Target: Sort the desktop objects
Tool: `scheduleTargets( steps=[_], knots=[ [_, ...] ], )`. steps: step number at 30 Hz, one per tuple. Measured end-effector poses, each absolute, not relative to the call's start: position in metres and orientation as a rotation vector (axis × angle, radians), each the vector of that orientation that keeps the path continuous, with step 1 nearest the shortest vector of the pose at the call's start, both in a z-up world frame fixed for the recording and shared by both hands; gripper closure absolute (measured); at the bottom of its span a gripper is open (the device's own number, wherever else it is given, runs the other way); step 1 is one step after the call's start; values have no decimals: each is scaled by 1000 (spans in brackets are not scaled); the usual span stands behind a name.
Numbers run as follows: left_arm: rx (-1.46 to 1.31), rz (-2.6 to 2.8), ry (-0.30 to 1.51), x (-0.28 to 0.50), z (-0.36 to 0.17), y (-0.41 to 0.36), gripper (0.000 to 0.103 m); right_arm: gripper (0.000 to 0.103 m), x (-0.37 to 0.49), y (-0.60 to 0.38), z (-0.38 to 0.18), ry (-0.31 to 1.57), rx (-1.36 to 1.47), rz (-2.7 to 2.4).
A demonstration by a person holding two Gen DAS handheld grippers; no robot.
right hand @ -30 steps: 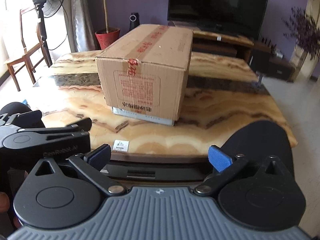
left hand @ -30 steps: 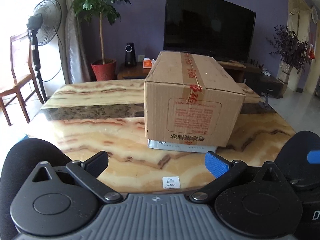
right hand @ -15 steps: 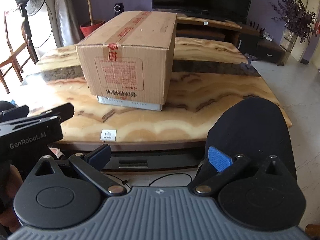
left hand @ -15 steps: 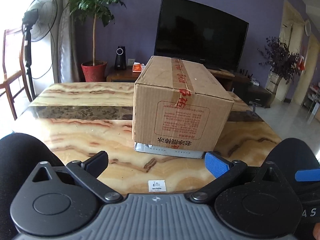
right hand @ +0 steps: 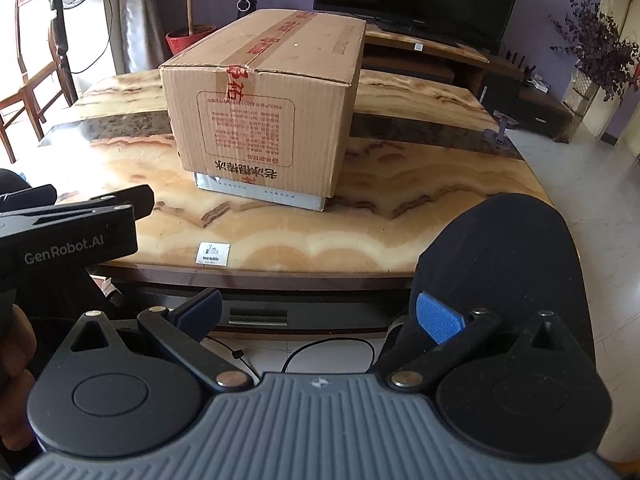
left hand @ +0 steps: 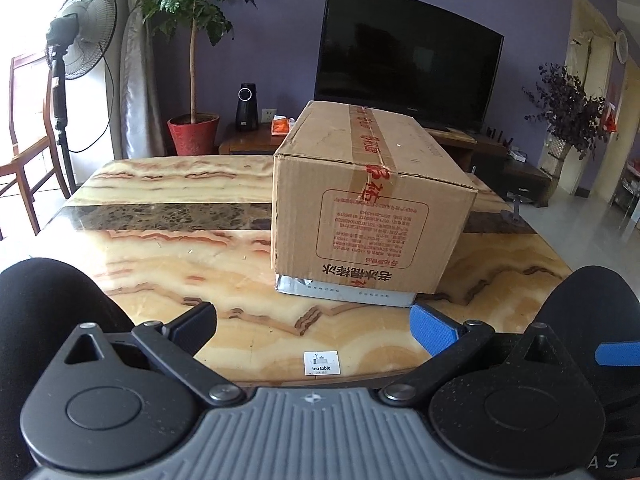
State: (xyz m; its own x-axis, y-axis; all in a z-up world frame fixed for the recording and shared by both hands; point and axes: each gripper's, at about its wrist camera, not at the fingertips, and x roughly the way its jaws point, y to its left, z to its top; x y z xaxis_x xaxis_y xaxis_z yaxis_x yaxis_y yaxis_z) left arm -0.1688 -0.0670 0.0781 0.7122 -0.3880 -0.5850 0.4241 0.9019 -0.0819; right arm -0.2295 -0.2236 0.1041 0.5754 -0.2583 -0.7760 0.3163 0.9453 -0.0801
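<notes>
A sealed cardboard box [left hand: 372,208] with red tape and red print stands on the marble tea table [left hand: 172,256], resting on a flat grey-white packet [left hand: 344,291] that pokes out under its near edge. The same box [right hand: 264,100] and packet [right hand: 260,194] show in the right wrist view. My left gripper [left hand: 314,326] is open and empty, held above the table's near edge, short of the box. My right gripper [right hand: 318,314] is open and empty, in front of and below the table edge. The left gripper's body [right hand: 68,232] shows at the left of the right wrist view.
A small white "tea table" label [left hand: 322,363] sits at the near table edge. Beyond the table are a television [left hand: 404,64], a potted tree [left hand: 192,136], a fan [left hand: 80,44] and a wooden chair [left hand: 24,152]. A person's knees [right hand: 500,264] flank the grippers. Cables [right hand: 320,350] lie on the floor.
Both grippers have risen and tilted slightly, so the box sits lower and farther in view. The right gripper has drawn back from the table edge. Both jaws stay open.
</notes>
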Motion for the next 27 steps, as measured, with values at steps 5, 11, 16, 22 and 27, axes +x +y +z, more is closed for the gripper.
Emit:
scheduleTargets(
  steps=[5, 11, 16, 22, 27],
  knots=[
    [74, -452, 636, -169, 77, -70, 1, 0, -229, -223, 103, 900, 58, -339],
    [86, -461, 632, -170, 76, -71, 1, 0, -229, -222, 102, 905, 46, -340],
    [96, -465, 627, -172, 75, -73, 1, 0, -229, -221, 100, 908, 36, -340],
    [99, -471, 625, -172, 77, -71, 1, 0, -228, -220, 98, 906, 18, -344],
    [149, -477, 620, -175, 75, -77, 8, 16, -229, -214, 99, 891, -20, -315]
  ],
)
